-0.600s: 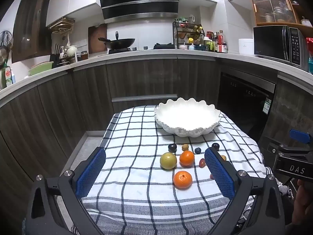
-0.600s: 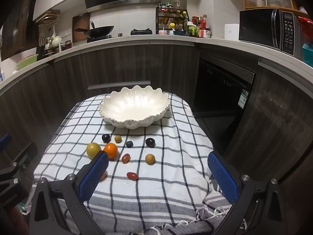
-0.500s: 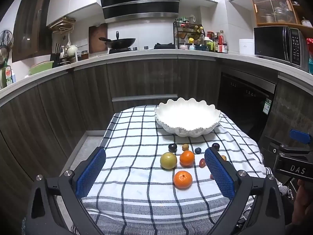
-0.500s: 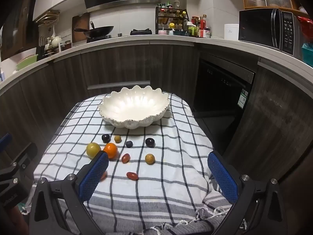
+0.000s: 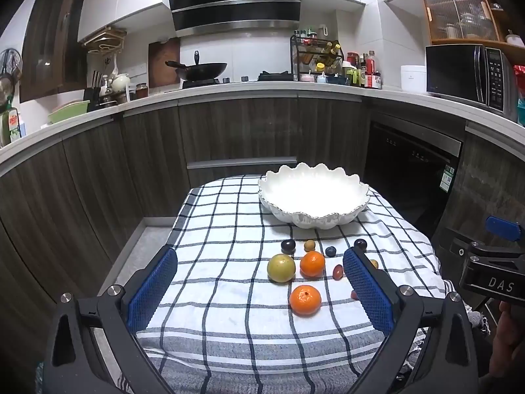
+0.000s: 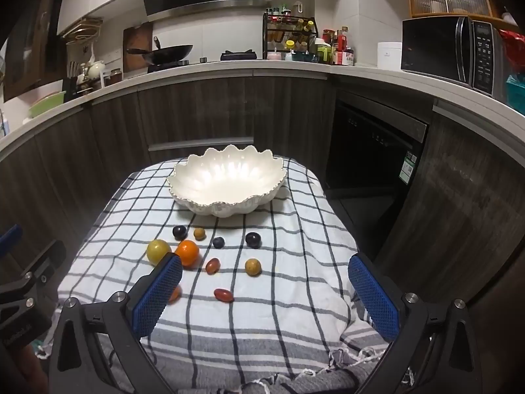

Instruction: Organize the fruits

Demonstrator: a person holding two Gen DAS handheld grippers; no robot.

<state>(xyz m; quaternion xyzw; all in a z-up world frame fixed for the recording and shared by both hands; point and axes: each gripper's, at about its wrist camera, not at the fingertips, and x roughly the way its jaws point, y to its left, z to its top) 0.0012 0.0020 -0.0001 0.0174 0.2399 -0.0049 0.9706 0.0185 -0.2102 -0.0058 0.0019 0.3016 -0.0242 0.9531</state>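
Both hand-held grippers, left (image 5: 259,282) and right (image 6: 264,290), hang spread, holding nothing. I'd take the near orange (image 5: 305,299) first, straddling it squarely; it lies just ahead, right of centre. Bowl (image 5: 313,221) beyond, apparently empty; fruits on the tabletop (image 5: 213,229).

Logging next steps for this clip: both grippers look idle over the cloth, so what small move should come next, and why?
Probably lower the left gripper onto the near orange. Its jaws are wide open and empty, that orange lies closest between them, and the white bowl holds no fruit yet. The right gripper is open too.
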